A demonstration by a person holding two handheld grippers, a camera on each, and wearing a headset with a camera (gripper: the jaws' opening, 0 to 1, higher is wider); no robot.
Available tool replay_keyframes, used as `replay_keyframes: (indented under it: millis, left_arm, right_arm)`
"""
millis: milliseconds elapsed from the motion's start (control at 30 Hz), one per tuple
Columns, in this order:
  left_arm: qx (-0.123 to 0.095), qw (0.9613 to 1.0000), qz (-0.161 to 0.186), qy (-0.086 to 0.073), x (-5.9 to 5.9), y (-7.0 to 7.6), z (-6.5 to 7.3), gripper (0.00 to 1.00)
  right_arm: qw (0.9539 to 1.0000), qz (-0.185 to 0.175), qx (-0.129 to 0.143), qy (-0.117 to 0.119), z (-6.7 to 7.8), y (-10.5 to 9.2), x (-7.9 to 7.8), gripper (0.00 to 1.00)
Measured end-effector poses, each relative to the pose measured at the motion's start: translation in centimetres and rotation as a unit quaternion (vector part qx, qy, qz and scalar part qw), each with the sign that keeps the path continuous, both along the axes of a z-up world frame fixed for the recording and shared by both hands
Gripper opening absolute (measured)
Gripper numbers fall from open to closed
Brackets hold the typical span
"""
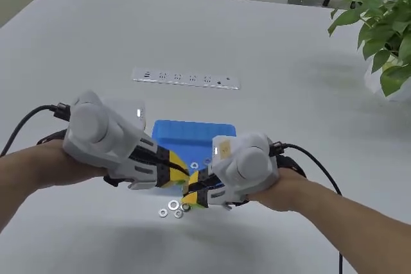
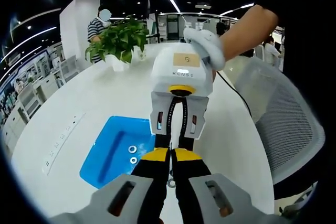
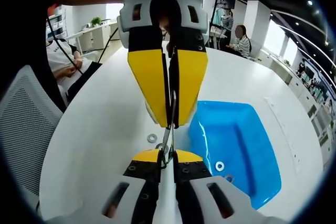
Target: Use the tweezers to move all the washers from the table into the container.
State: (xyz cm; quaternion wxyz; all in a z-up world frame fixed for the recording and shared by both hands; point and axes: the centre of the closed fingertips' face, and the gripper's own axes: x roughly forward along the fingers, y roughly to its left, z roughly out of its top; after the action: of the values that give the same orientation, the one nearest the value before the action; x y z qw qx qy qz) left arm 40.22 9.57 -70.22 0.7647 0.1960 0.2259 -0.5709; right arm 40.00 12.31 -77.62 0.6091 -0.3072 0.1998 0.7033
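Note:
My two grippers meet tip to tip over the table's near edge. The left gripper (image 1: 186, 174) and the right gripper (image 1: 194, 192) are both shut on the thin metal tweezers (image 3: 171, 124), which run between their yellow jaws. In the right gripper view my right gripper (image 3: 167, 157) grips the tweezers' lower end, with the left gripper (image 3: 170, 121) above. The left gripper (image 2: 170, 157) faces the right gripper (image 2: 177, 77). Several washers (image 1: 173, 208) lie on the table under the jaws. The blue container (image 1: 186, 133) behind holds a few washers (image 2: 132, 149).
A white power strip (image 1: 185, 78) is set into the table further back. A potted plant (image 1: 385, 24) stands at the far right. A mesh chair (image 2: 283, 124) stands beside the table. People sit in the room beyond.

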Motion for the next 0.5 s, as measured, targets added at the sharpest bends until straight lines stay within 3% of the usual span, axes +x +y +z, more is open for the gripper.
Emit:
replay_keyframes:
  millis: [500]
  left_arm:
    - [0.008, 1.0000, -0.002, 0.004, -0.16, 0.07, -0.36, 0.06]
  right_arm:
    - [0.9999, -0.007, 0.009, 0.002, 0.05, 0.00, -0.06, 0.08]
